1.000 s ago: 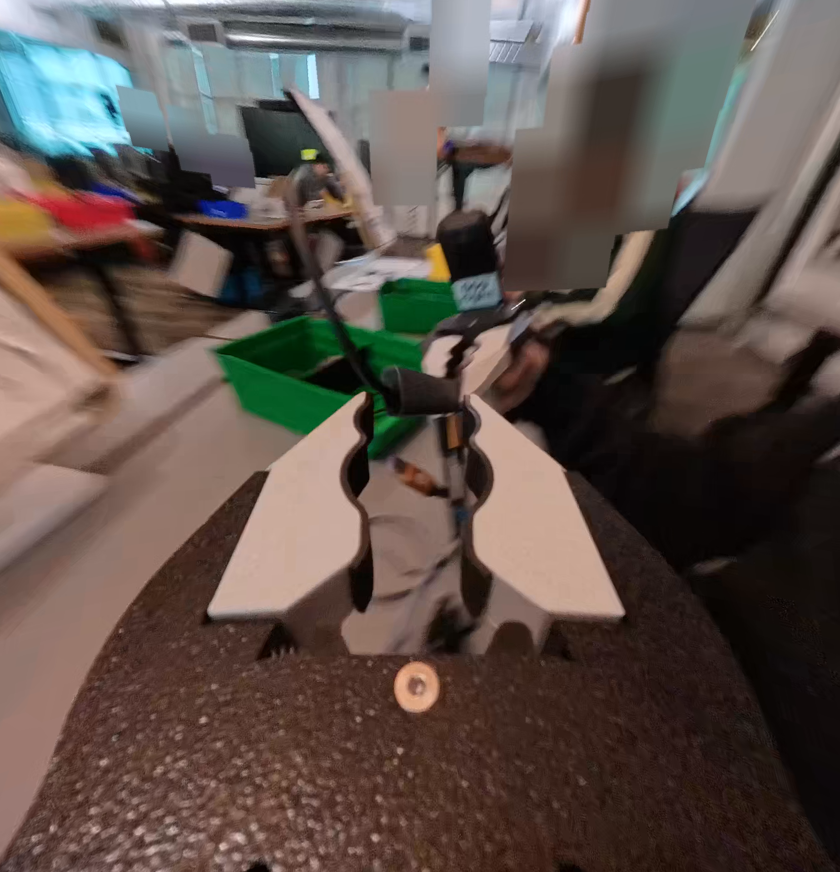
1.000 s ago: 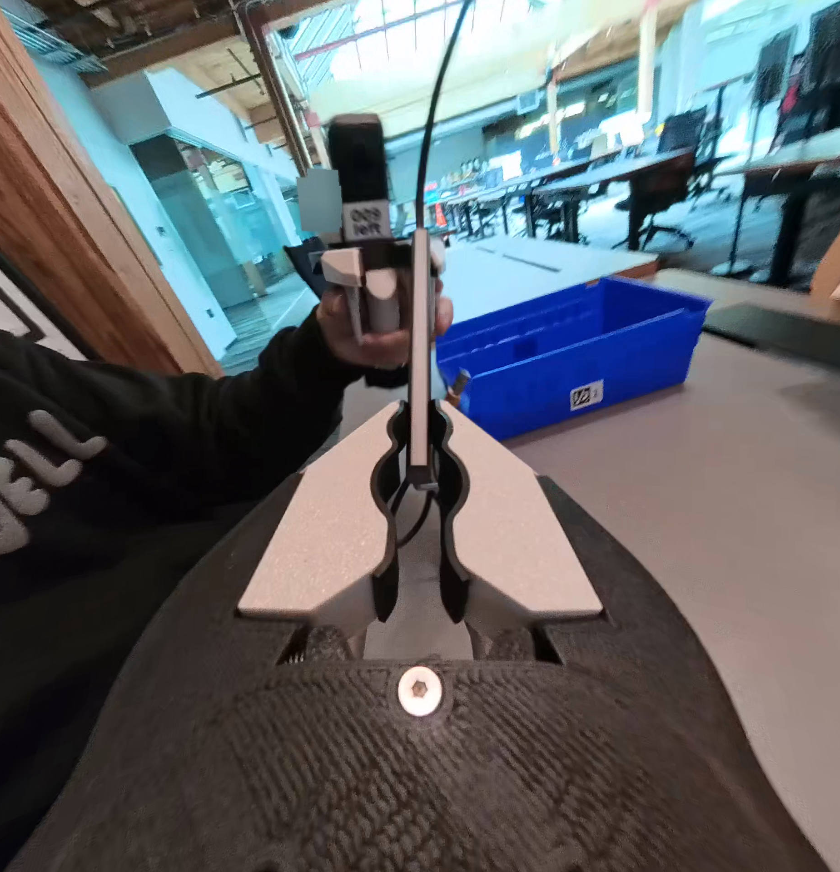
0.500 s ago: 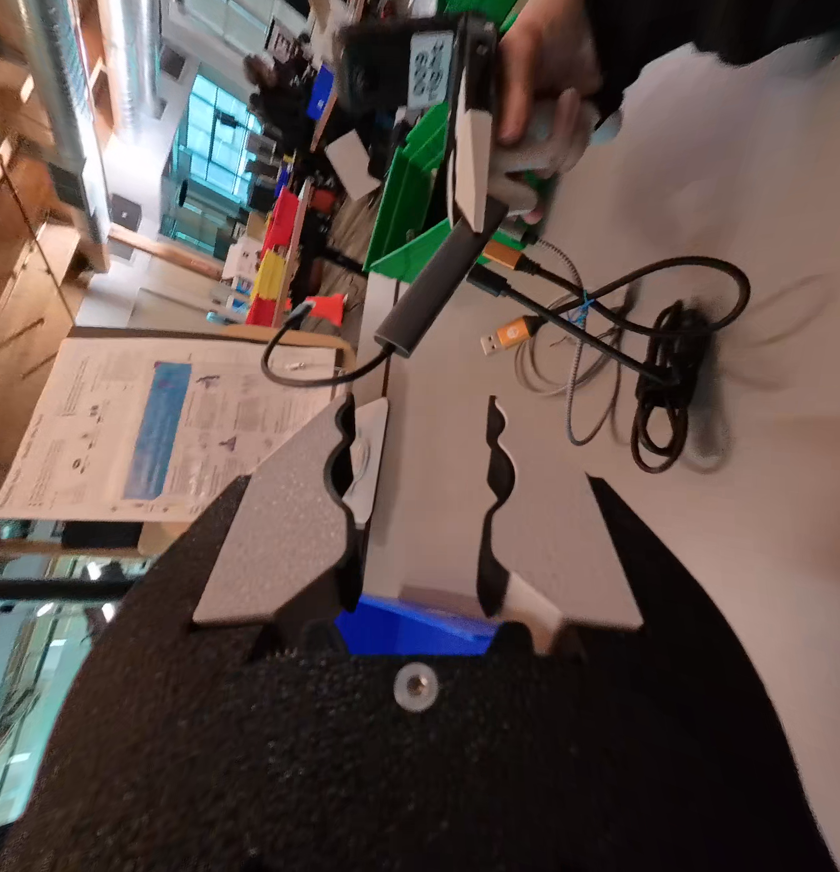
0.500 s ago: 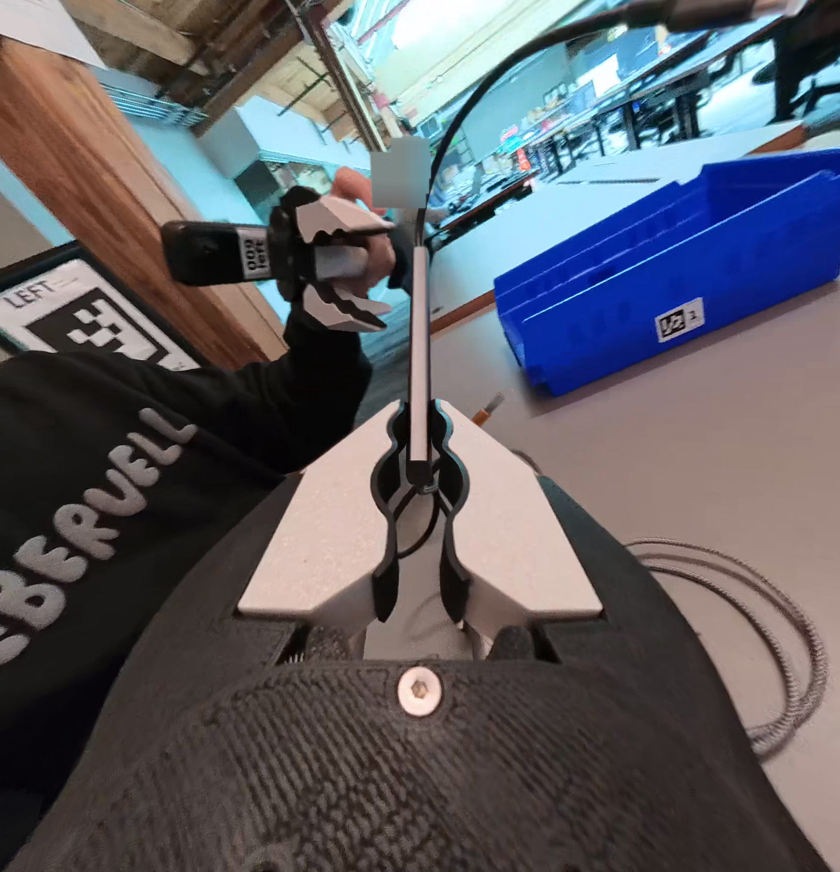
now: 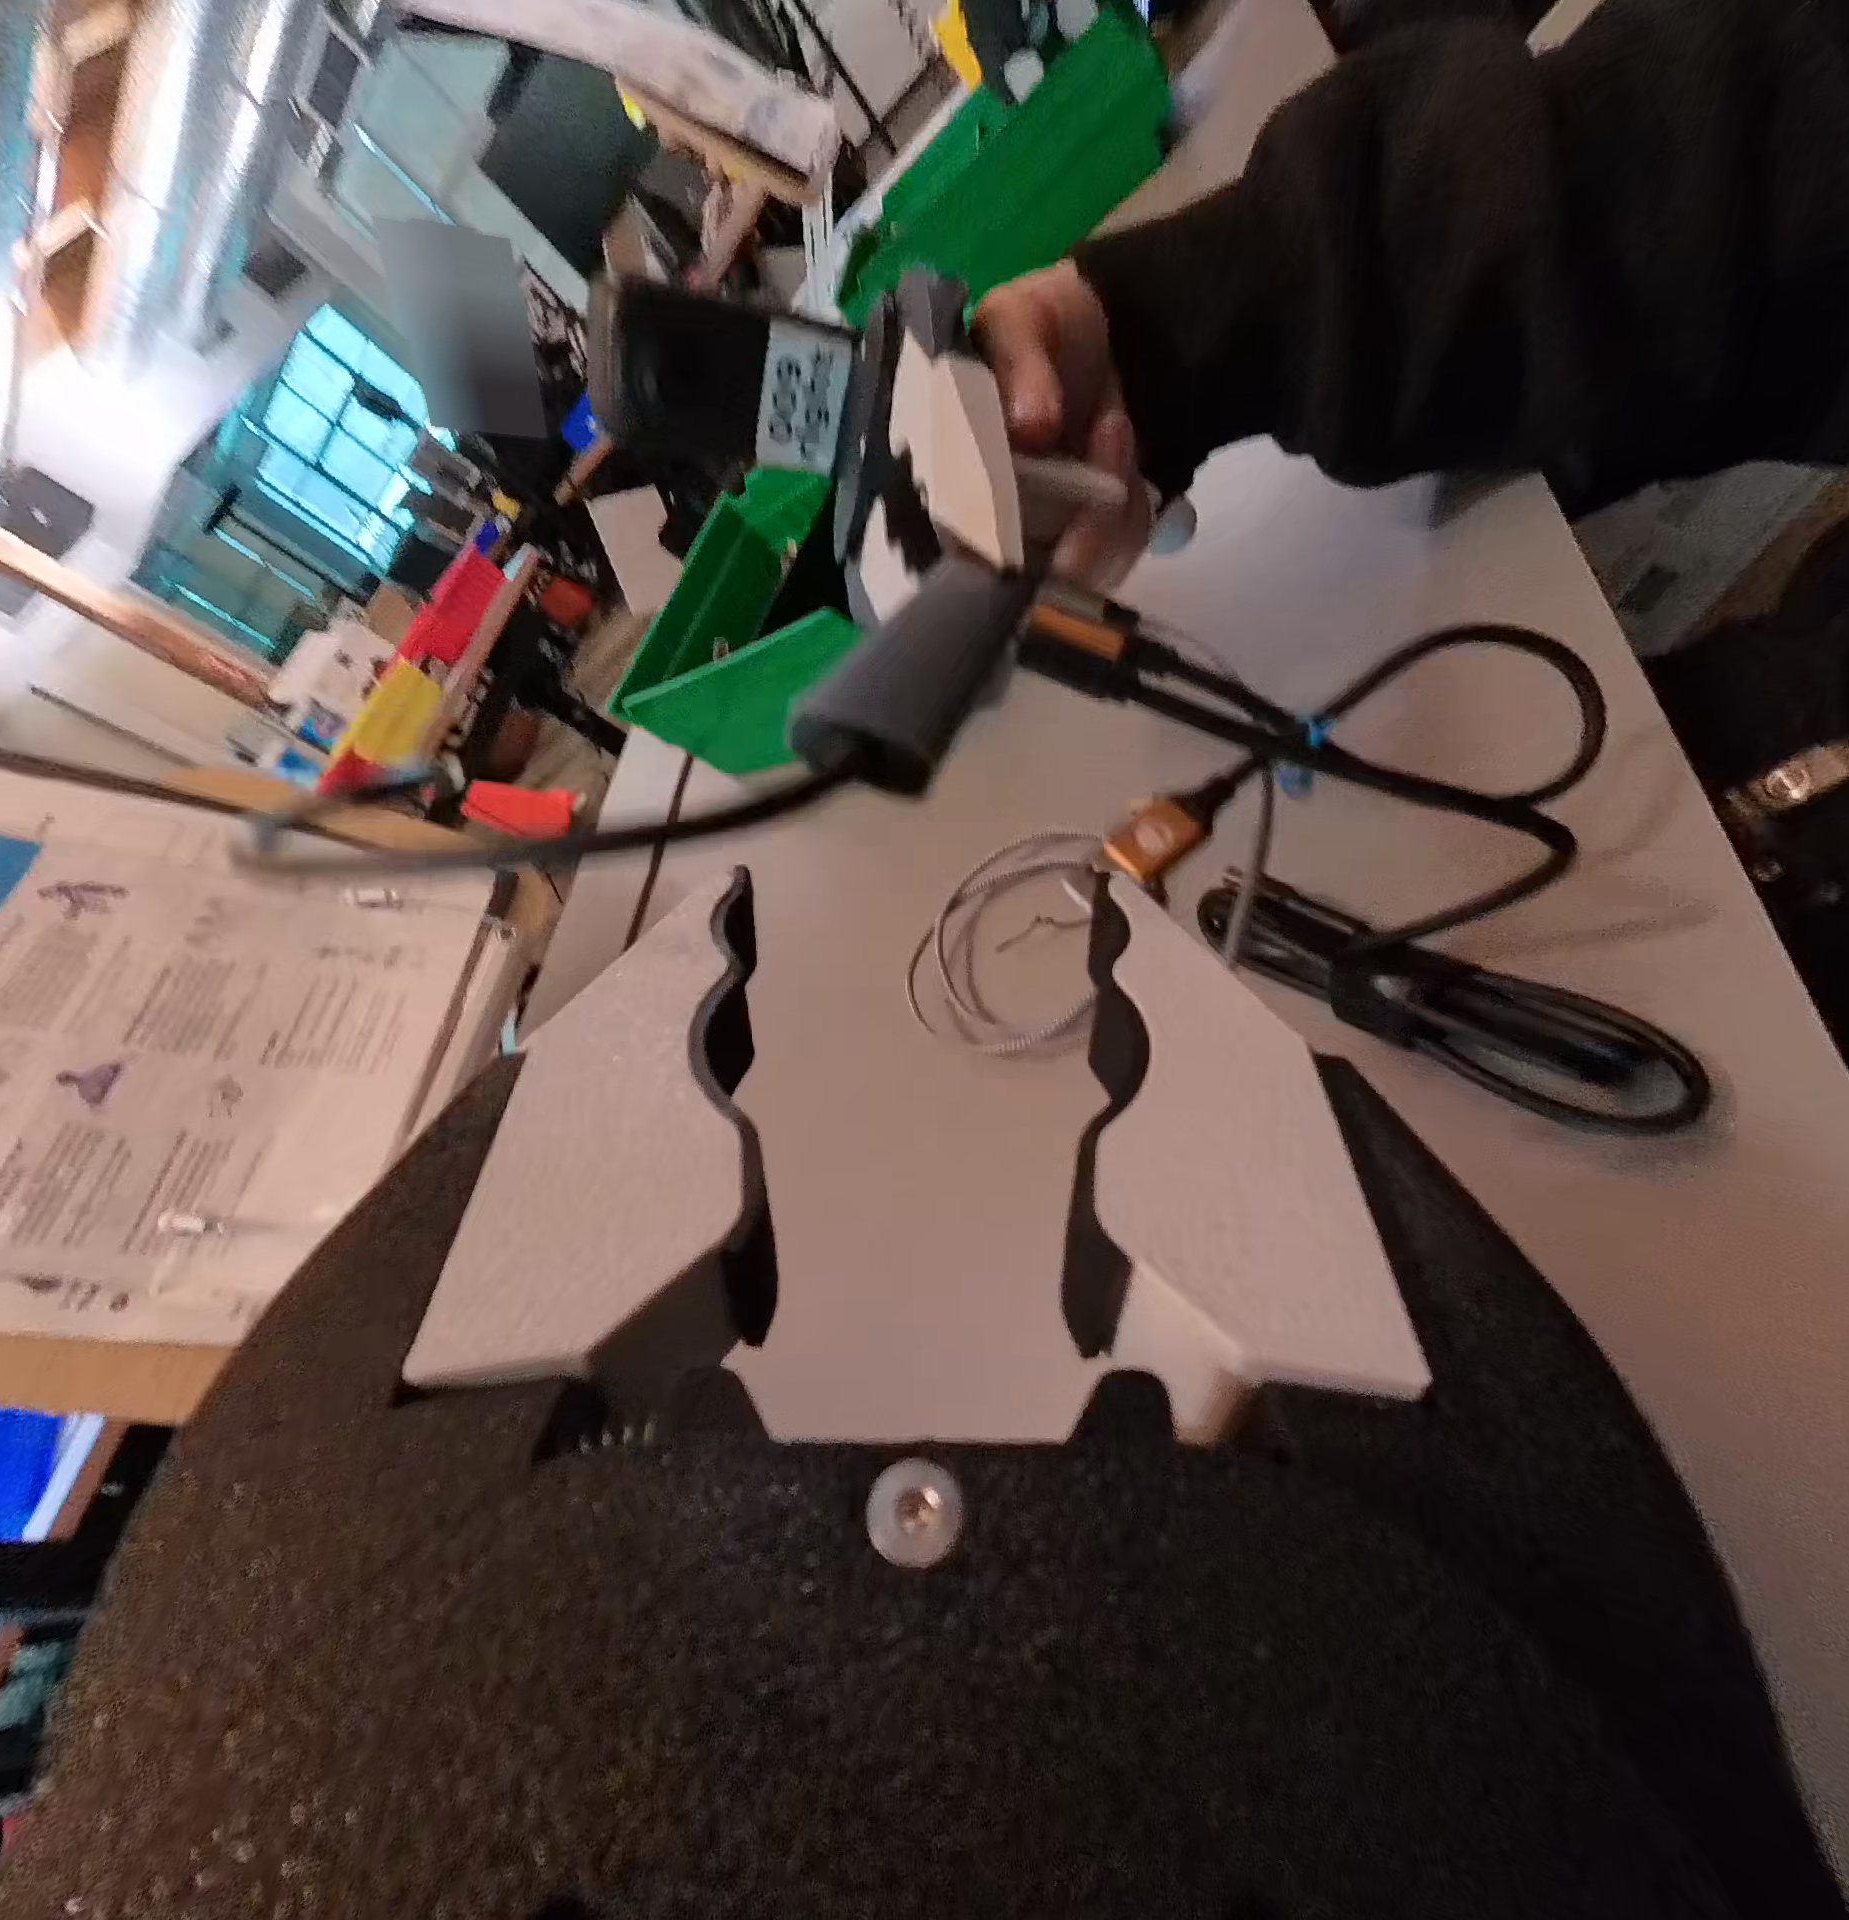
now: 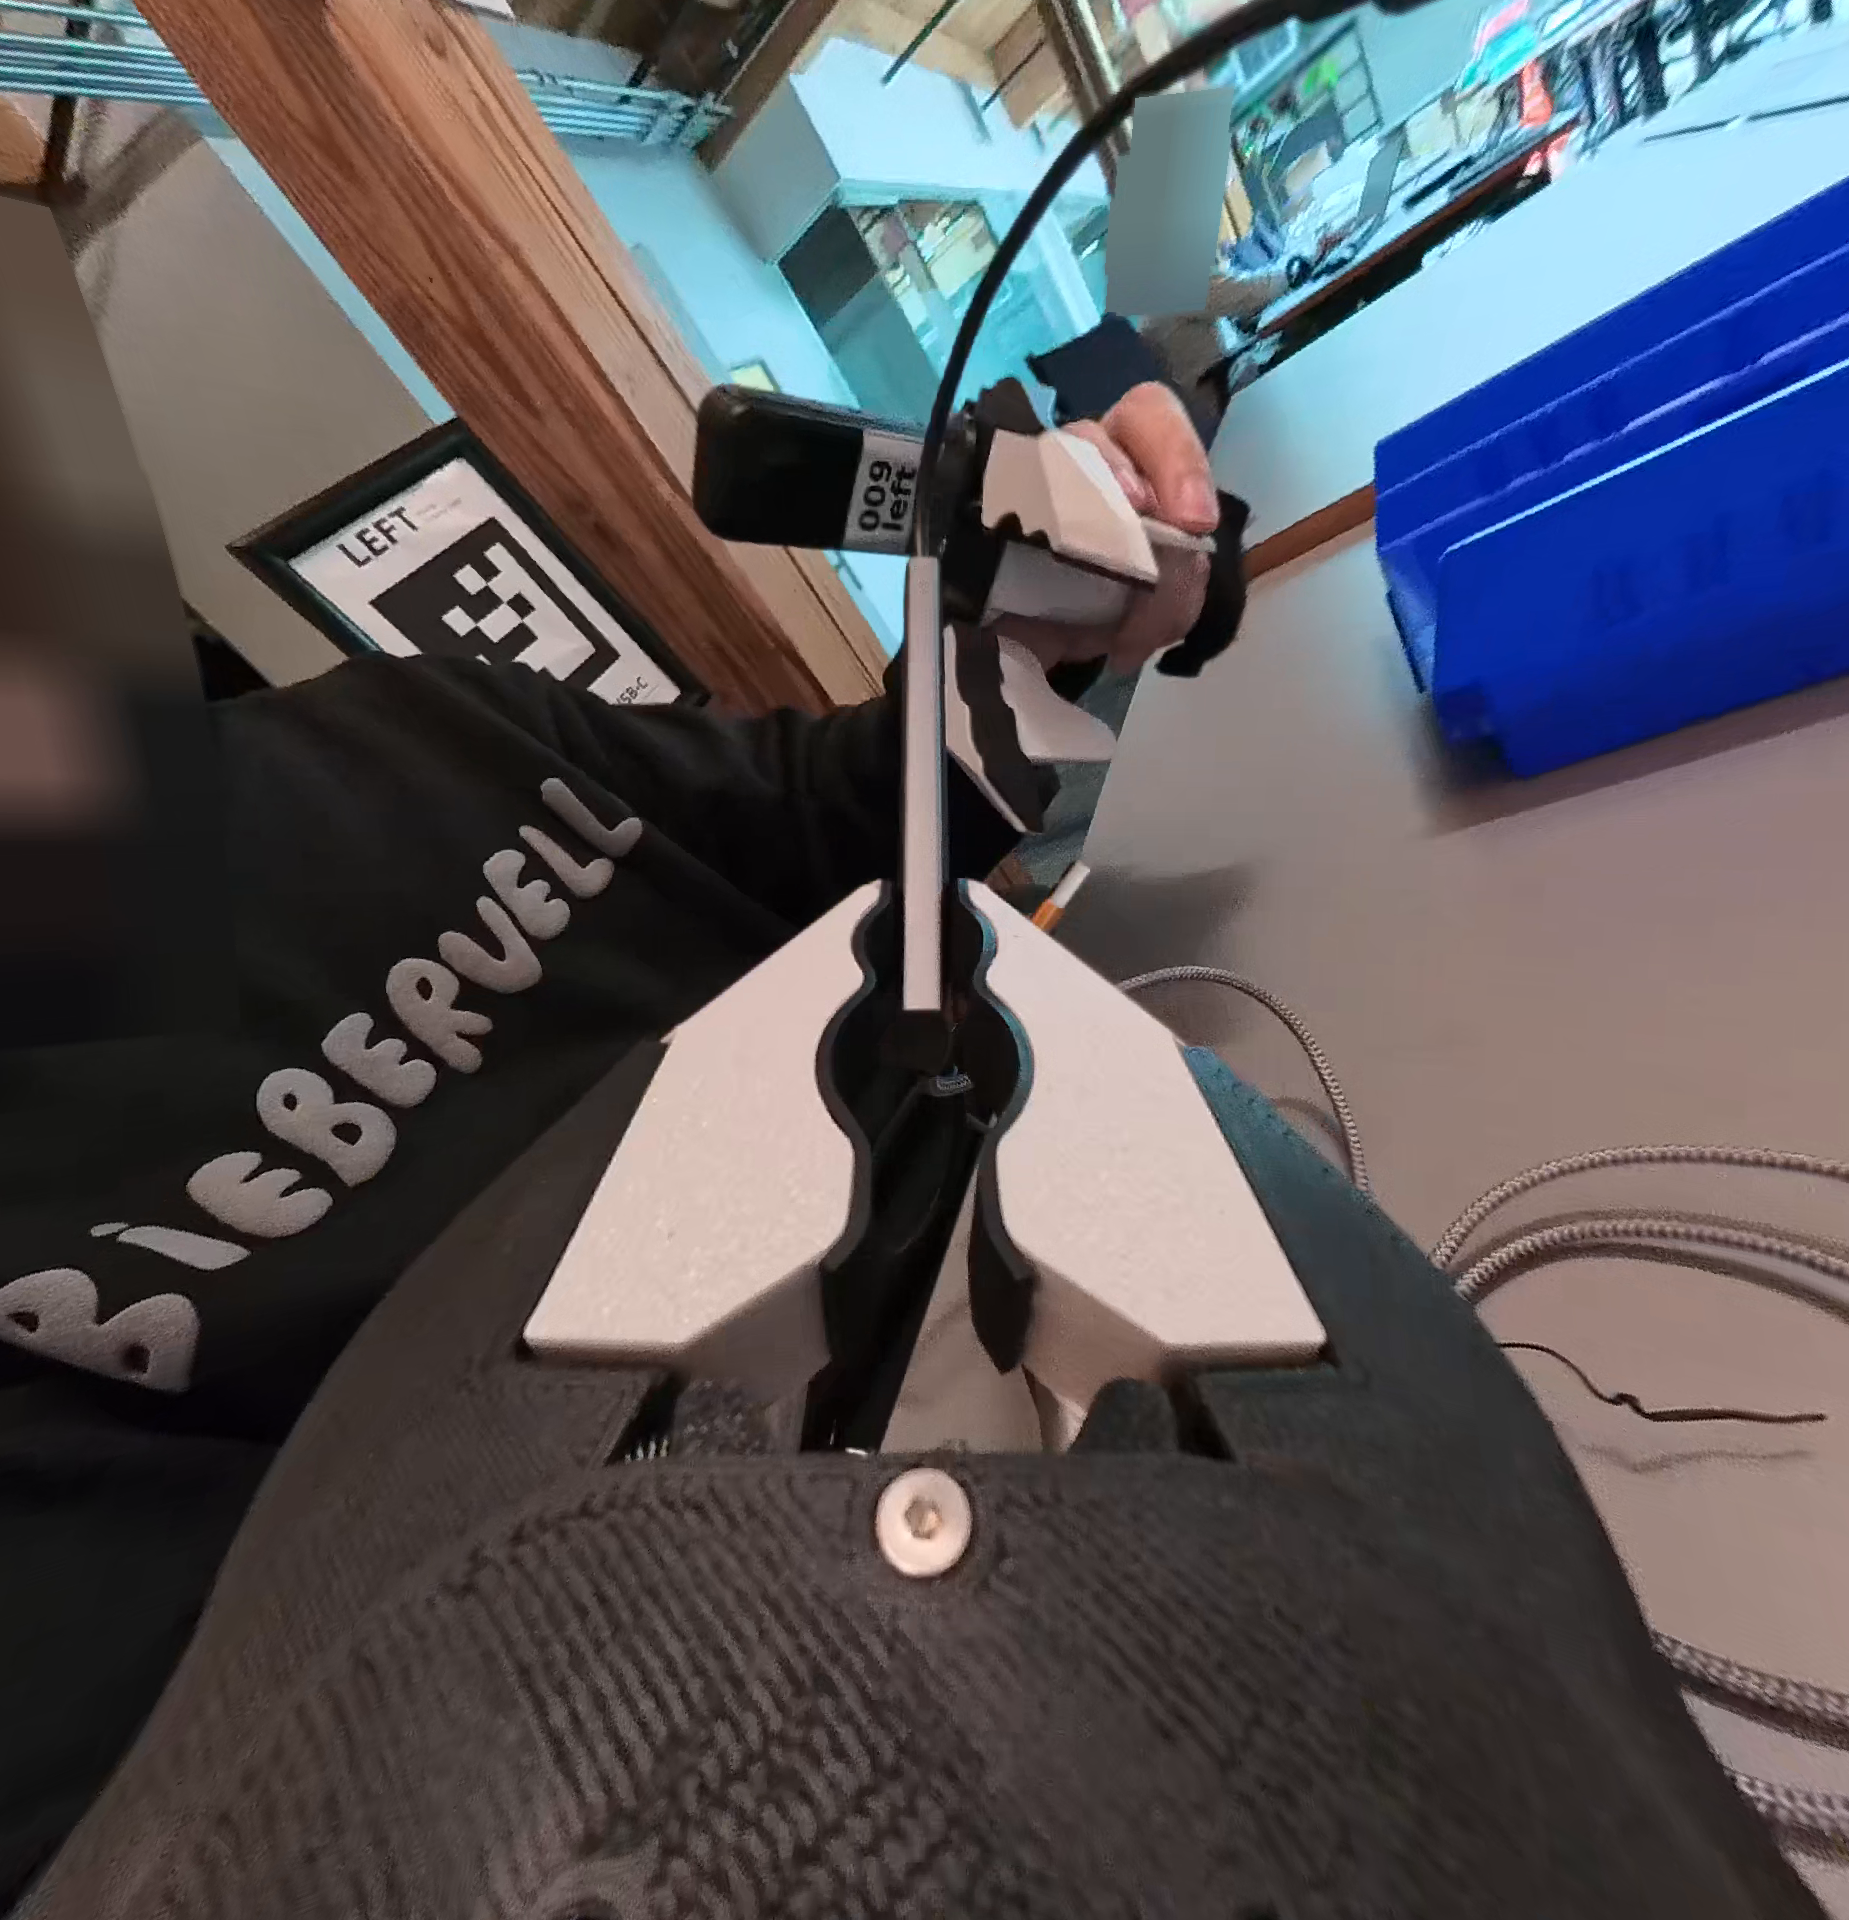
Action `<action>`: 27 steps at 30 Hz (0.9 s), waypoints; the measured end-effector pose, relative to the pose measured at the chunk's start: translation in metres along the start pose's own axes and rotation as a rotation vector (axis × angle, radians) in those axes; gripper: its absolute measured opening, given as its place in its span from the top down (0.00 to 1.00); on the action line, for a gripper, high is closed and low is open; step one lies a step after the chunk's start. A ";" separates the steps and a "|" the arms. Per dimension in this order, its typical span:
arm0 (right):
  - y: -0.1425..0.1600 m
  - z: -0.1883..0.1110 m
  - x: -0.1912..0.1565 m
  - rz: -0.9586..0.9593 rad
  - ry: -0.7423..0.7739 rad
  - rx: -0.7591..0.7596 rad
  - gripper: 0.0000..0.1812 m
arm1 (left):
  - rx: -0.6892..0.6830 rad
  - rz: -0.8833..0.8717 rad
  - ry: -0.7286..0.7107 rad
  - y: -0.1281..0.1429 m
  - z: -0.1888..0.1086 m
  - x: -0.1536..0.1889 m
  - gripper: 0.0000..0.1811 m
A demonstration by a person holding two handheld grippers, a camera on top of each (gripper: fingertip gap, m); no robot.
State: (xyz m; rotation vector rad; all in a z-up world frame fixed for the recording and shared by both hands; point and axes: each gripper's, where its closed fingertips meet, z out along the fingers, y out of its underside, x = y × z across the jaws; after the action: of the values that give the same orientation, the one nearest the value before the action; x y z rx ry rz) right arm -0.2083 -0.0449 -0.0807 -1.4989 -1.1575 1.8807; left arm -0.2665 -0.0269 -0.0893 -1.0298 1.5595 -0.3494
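My right gripper [image 6: 925, 904] is shut on a flat grey USB hub [image 6: 922, 790], seen edge-on and standing up from the jaws. A black cable [image 6: 993, 239] arcs up from the hub's far end. In the left wrist view the hub [image 5: 899, 686] hangs from the right gripper [image 5: 941, 582] above the grey table [image 5: 899, 1195]. My left gripper [image 5: 920, 904] is open and empty, turned on its side, a short way from the hub. It also shows in the right wrist view [image 6: 1107, 665], held by a hand. An orange plug [image 5: 1159, 831] lies near its right finger.
A coiled black cable bundle [image 5: 1471, 1018] and a braided silver cable [image 5: 982, 987] lie on the table. A green bin [image 5: 733, 665] stands behind the hub. A blue bin [image 6: 1626, 520] stands far right. A printed sheet on cardboard [image 5: 172, 1039] is at the left. A wooden post [image 6: 484, 260] stands behind. My right fingertips sit around 7 cm from my left ones.
My left gripper has opened wide, let go near the hub, rolled sideways and drawn back over the table. My right gripper has kept its hold on the hub and tilted.
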 end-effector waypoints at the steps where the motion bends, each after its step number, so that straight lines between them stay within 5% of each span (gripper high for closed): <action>1: 0.003 0.003 0.002 0.011 -0.005 -0.013 0.95 | 0.026 0.009 -0.004 -0.005 0.004 -0.001 0.65; 4: 0.005 0.010 0.005 0.042 -0.028 -0.018 0.96 | 0.114 0.019 0.035 -0.020 0.011 0.004 0.70; 7: 0.007 0.012 0.006 0.055 -0.049 -0.015 0.95 | 0.151 0.010 0.063 -0.024 0.010 0.007 0.86; 11: 0.002 0.011 0.010 0.043 -0.025 0.015 0.95 | 0.101 -0.076 0.038 -0.017 0.010 0.004 0.88; 13: -0.008 0.007 0.030 -0.004 0.121 0.066 0.91 | 0.028 -0.129 -0.066 -0.004 0.009 -0.010 0.88; 15: -0.028 -0.004 0.057 -0.125 0.360 0.153 0.75 | -0.017 -0.235 -0.181 0.013 0.005 -0.028 0.88; 18: -0.059 -0.008 0.058 -0.370 0.581 0.263 0.62 | 0.011 -0.500 -0.353 0.038 -0.004 -0.051 0.88; 22: -0.069 0.015 0.059 -0.550 0.777 0.245 0.65 | 0.093 -0.736 -0.585 0.068 -0.017 -0.064 0.88; 27: -0.055 0.044 0.088 -0.666 0.981 0.157 0.76 | 0.111 -0.741 -0.794 0.088 -0.028 -0.063 0.88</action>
State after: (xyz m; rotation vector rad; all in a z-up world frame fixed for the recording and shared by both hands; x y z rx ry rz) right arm -0.2835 0.0390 -0.0817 -1.4082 -0.8223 0.6197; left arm -0.3324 0.0623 -0.1029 -1.4097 0.4150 -0.4451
